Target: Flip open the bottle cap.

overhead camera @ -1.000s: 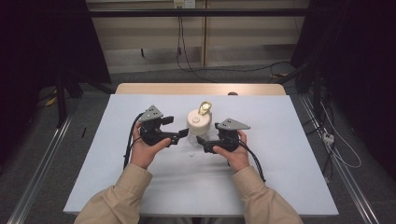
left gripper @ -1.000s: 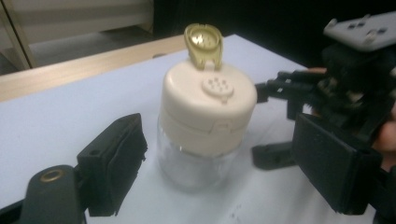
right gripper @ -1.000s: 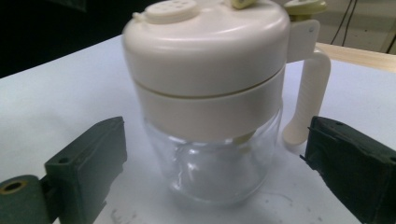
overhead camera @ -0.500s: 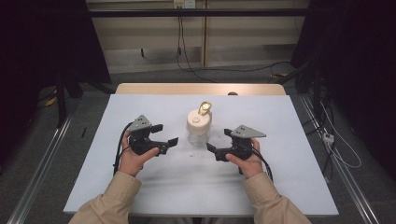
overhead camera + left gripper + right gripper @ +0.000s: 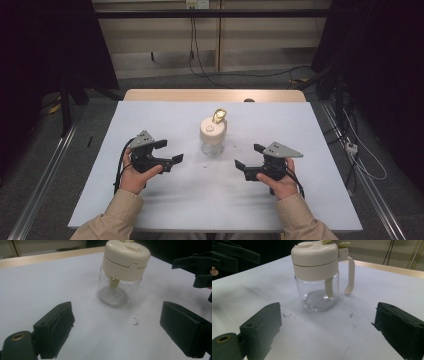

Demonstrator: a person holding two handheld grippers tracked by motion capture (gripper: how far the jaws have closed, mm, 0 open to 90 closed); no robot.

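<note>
Left gripper (image 5: 170, 153): jaws wide apart, nothing between them; they have just been opening a bit further. In the left gripper view both black pads (image 5: 56, 326) frame bare table, with the jar ahead of them and apart from them. Right gripper (image 5: 248, 157): jaws also wide, empty, pads (image 5: 260, 323) clear of everything. Both grippers sit low over the table, each in a hand (image 5: 134, 175), jaws pointing inward toward each other and slightly away from the person. Between them, a little farther back, stands the jar (image 5: 213, 135): clear glass body, cream lid (image 5: 314, 258) on top, long axis vertical, upright, not tilted. It touches neither gripper; each is well off to its side. Cream handle (image 5: 350, 271) hangs down the side of the jar, on the right in the right gripper view. A yellowish tab (image 5: 219, 116) sticks up from the lid's far edge in the high view. Inside the glass a cream stem (image 5: 113, 283) runs down from the lid toward the bottom. A few dark specks (image 5: 135, 321) lie on the table near the jar's base. White table top (image 5: 165, 115), wooden strip along the far edge (image 5: 150, 95).
</note>
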